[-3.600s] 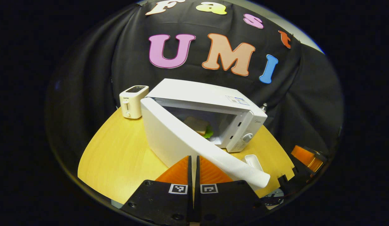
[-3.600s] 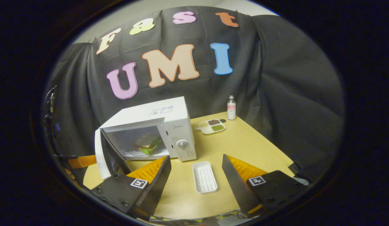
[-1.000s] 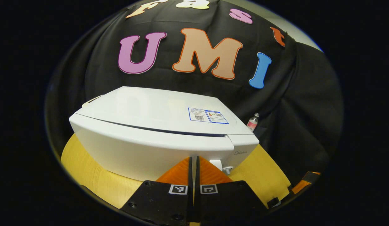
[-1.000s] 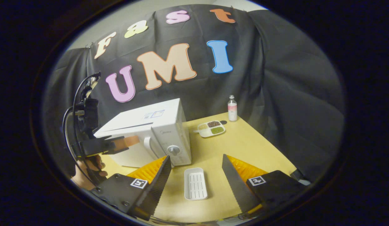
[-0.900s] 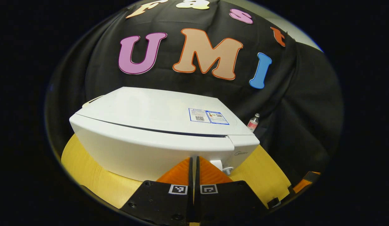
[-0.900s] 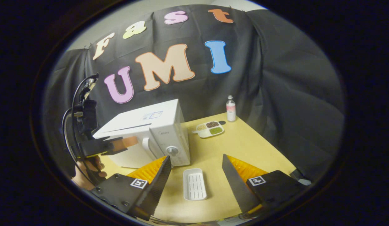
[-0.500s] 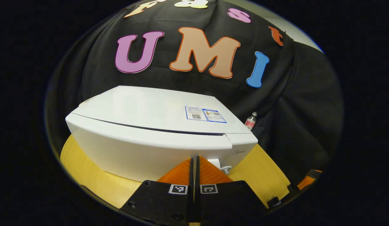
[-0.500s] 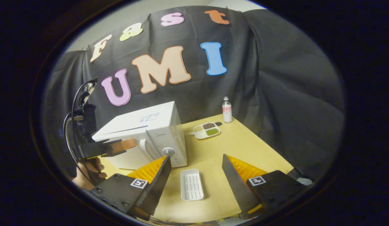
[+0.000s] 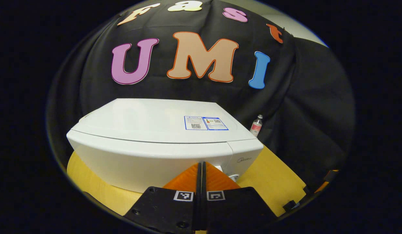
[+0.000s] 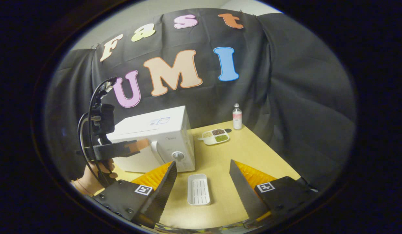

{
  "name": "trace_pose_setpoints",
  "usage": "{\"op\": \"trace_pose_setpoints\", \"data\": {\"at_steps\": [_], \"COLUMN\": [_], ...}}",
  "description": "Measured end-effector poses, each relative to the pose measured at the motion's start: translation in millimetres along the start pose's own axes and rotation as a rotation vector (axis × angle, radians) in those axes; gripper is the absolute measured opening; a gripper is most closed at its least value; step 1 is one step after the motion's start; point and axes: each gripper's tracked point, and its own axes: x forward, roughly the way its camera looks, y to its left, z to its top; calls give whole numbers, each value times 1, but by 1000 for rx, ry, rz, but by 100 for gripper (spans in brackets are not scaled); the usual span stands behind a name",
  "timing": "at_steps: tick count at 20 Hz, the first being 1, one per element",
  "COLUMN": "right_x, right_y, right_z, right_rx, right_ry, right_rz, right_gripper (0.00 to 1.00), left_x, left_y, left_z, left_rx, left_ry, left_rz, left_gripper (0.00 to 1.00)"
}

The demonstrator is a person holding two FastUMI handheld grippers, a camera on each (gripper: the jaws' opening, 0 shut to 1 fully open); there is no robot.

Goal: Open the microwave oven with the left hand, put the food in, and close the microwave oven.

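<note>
The white microwave (image 9: 149, 136) stands on the yellow table with its door shut. The food is hidden inside. My left gripper (image 9: 201, 165) is shut with nothing between its fingers, and its tips rest at the door's front near the handle side. In the right gripper view the microwave (image 10: 162, 138) sits at the left, and the left gripper (image 10: 136, 145), held by a hand (image 10: 94, 175), points at its door. My right gripper (image 10: 202, 162) hangs open over the table's front, empty, above a white tray (image 10: 198, 193).
A divided dish (image 10: 216, 136) of beans and a small bottle (image 10: 237, 121) stand at the back of the table (image 10: 253, 152), right of the microwave. The bottle (image 9: 257, 125) is also beside the microwave in the left gripper view. Black cloth walls surround the table.
The microwave door has swung from wide open to shut, pushed by the shut left gripper. The dark gap along its top edge has narrowed over the last second. The right gripper stayed open.
</note>
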Motion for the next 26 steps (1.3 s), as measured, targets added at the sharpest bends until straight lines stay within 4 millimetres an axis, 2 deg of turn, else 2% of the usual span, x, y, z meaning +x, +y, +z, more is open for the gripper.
{"op": "trace_pose_setpoints", "data": {"at_steps": [2,3,7,11,12,13,14,16,17,19,20,23,26], "right_x": [0,0,3,6,6,7,7,9,10,12,11,8,4], "right_y": [-1,-1,1,3,4,5,6,6,6,8,10,16,24], "right_z": [1,2,9,17,19,20,21,23,22,24,27,43,68], "right_rx": [5,8,14,3,-1,-6,-11,-26,-34,-47,-50,-58,-69], "right_ry": [2,1,-1,-10,-11,-13,-12,-10,-8,-9,-14,-40,-93], "right_rz": [1,2,20,35,41,46,51,58,60,65,70,90,109], "right_gripper": [92,92,92,92,92,92,92,92,92,92,100,100,100], "left_x": [-11,-17,-52,-83,-91,-99,-109,-126,-135,-148,-155,-167,-175], "left_y": [2,2,10,26,32,39,45,60,64,71,74,82,92], "left_z": [7,10,13,1,-2,-4,-3,5,10,15,16,25,34], "left_rx": [41,50,31,15,18,23,31,49,48,25,14,15,39], "left_ry": [-21,-35,-71,-57,-47,-44,-45,-69,-83,-97,-103,-129,-155], "left_rz": [8,11,41,90,107,126,151,205,223,266,284,343,407], "left_gripper": [4,16,21,31,41,41,53,67,69,83,99,99,99]}}
